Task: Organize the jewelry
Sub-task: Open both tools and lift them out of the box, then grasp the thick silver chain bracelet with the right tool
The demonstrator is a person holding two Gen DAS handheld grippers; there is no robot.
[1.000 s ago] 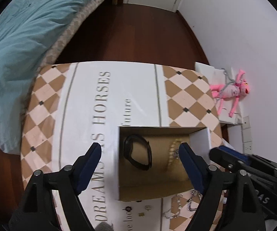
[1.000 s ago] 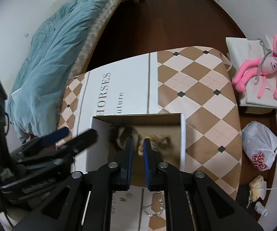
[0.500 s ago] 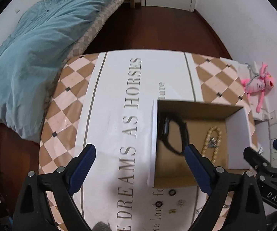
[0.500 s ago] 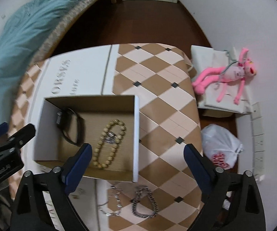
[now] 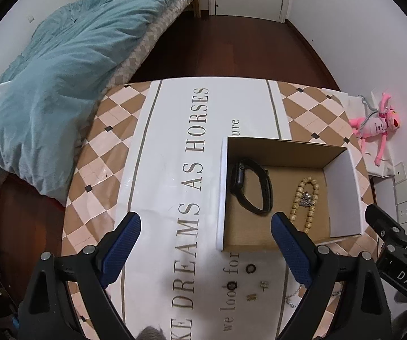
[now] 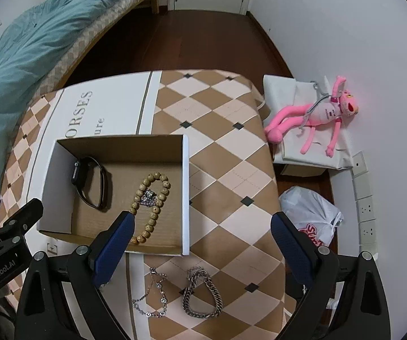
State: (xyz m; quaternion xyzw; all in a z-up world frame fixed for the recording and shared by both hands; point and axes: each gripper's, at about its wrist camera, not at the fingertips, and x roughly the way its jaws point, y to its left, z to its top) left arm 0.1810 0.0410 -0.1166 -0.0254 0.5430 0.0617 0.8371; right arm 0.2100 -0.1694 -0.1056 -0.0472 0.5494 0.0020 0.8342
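Cardboard box [image 6: 185, 198] on table [image 6: 226, 153] is seen just beyond both grippers. Inside it: black smartwatch [image 6: 90, 181] left, bead bracelet [image 6: 151, 206] right. Chain bracelet [image 6: 202, 297] and crystal bracelet [image 6: 152, 297] are laid near, between right gripper [image 6: 200, 229] fingers. Left gripper [image 5: 205, 233] and right are spread wide, nothing held.

Black watch [image 6: 89, 182], tan-beaded bracelet [image 6: 149, 206]
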